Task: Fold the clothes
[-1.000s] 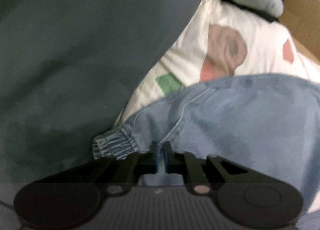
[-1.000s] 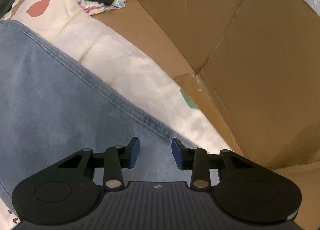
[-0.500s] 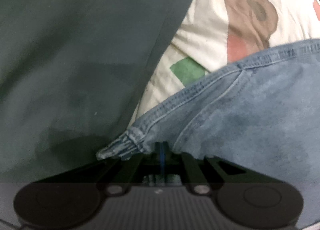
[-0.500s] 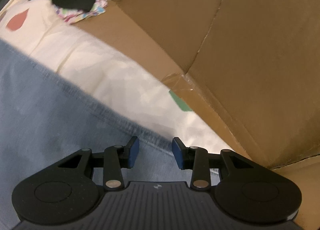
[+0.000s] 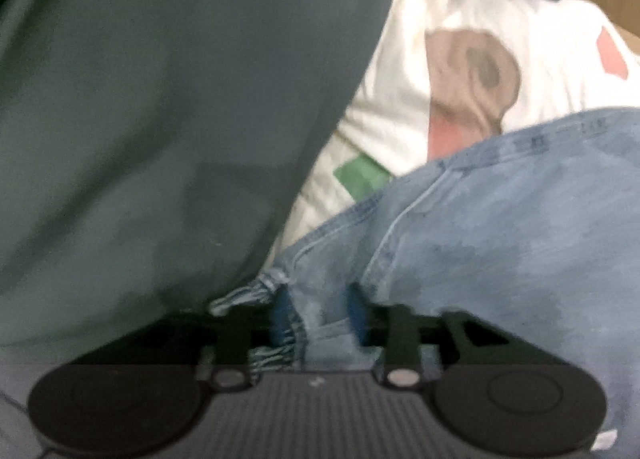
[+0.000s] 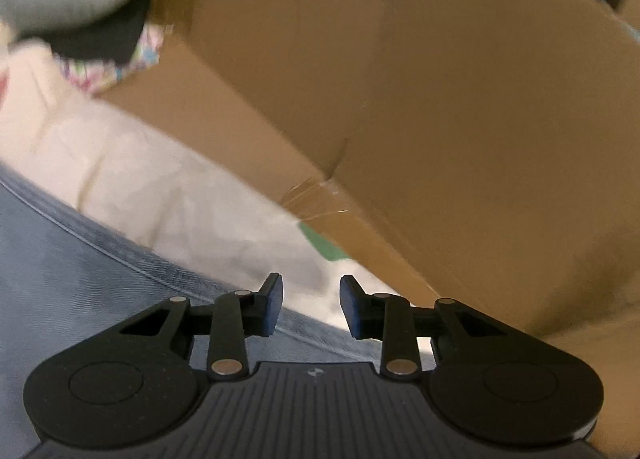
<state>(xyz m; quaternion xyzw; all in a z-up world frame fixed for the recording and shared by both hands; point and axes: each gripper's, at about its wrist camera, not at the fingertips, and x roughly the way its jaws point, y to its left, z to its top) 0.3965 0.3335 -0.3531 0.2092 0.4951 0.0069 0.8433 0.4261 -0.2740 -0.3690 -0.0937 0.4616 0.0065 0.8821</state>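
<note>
1. The denim garment [image 5: 500, 239] lies spread over a white printed sheet [image 5: 400, 99]. Its gathered elastic cuff [image 5: 248, 295] is bunched right at the left gripper [image 5: 318, 311].
2. The left gripper's fingers stand apart with denim lying between them, not pinched. The right gripper [image 6: 311, 307] is likewise released and empty, poised over the denim's seamed edge [image 6: 160, 275].
3. Judged from this, the step is either taking hold of an edge or having just let a fold go; the pictures fit both.
4. Any grasp must catch only denim, not the sheet beneath.
5. A dark green garment [image 5: 160, 119] crowds the cuff's left side. A cardboard box [image 6: 440, 119] walls in the right, and a grey-and-black pile [image 6: 80, 7] sits beyond.
</note>
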